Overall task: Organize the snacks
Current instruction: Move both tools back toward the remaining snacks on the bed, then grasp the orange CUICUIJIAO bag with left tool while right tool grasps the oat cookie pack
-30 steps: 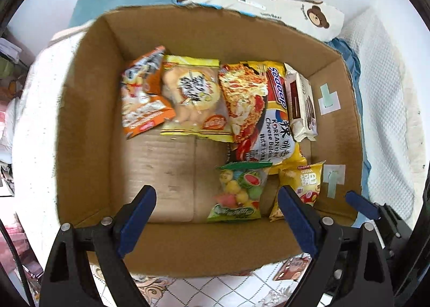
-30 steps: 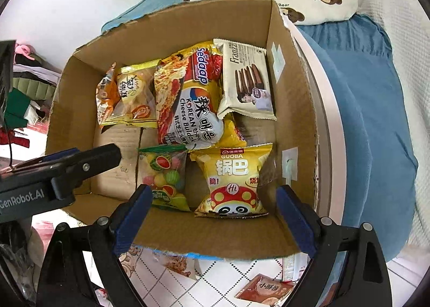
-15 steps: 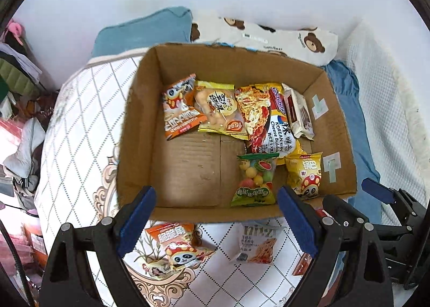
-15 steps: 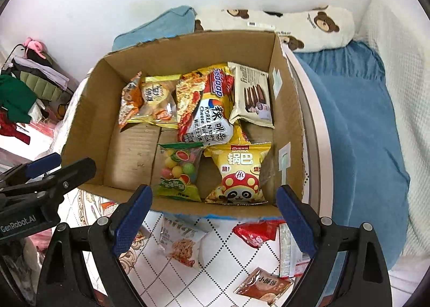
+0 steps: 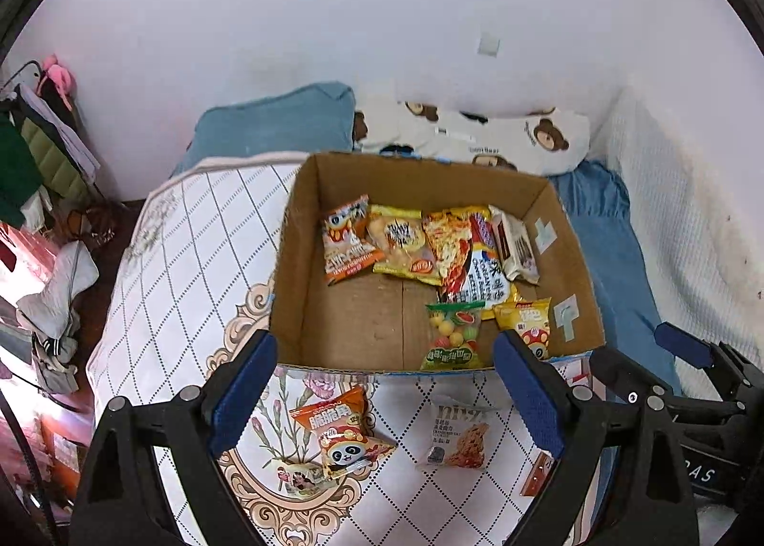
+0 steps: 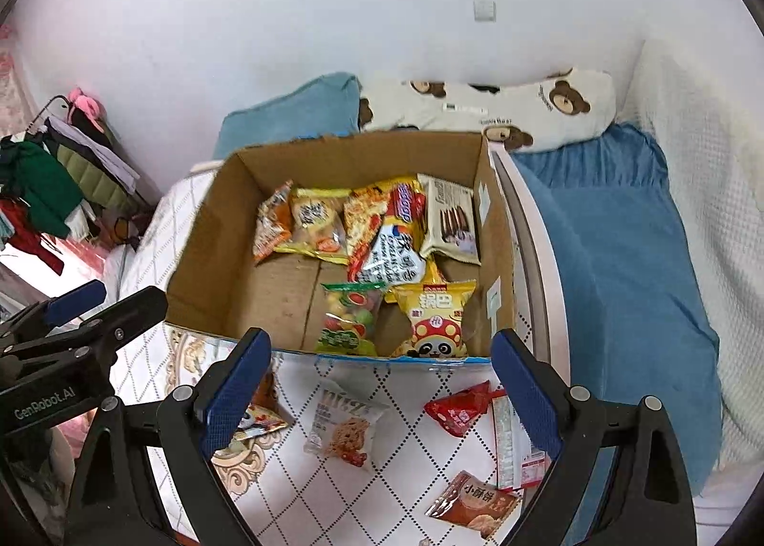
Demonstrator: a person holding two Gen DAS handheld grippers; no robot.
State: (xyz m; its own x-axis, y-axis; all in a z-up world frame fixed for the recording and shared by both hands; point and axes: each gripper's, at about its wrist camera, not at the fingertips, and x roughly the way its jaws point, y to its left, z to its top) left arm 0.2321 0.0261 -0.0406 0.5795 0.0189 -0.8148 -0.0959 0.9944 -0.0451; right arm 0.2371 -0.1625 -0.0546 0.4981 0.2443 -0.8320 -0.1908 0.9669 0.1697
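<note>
An open cardboard box [image 5: 286, 269] [image 6: 205, 230] sits on a quilted mat and holds several snack packs, among them a green fruit-candy bag [image 5: 451, 331] [image 6: 346, 316] and a yellow panda bag [image 6: 437, 319]. Loose snacks lie in front of the box: an orange panda pack [image 5: 341, 431], a white oat-bar pack [image 5: 458, 436] [image 6: 344, 424], a red pack [image 6: 458, 410] and a brown biscuit pack [image 6: 472, 505]. My left gripper [image 5: 382, 398] is open and empty above the mat. My right gripper [image 6: 377, 395] is open and empty, beside the left one.
A blue pillow [image 5: 272, 125] and a bear-print pillow [image 5: 477, 140] lie behind the box against the white wall. A blue blanket [image 6: 620, 269] covers the bed to the right. Clothes hang on a rack [image 6: 52, 178] at the left.
Both grippers have pulled back and up from the box, staying open. The box now looks smaller and the loose snacks on the mat in front of it have come into view.
</note>
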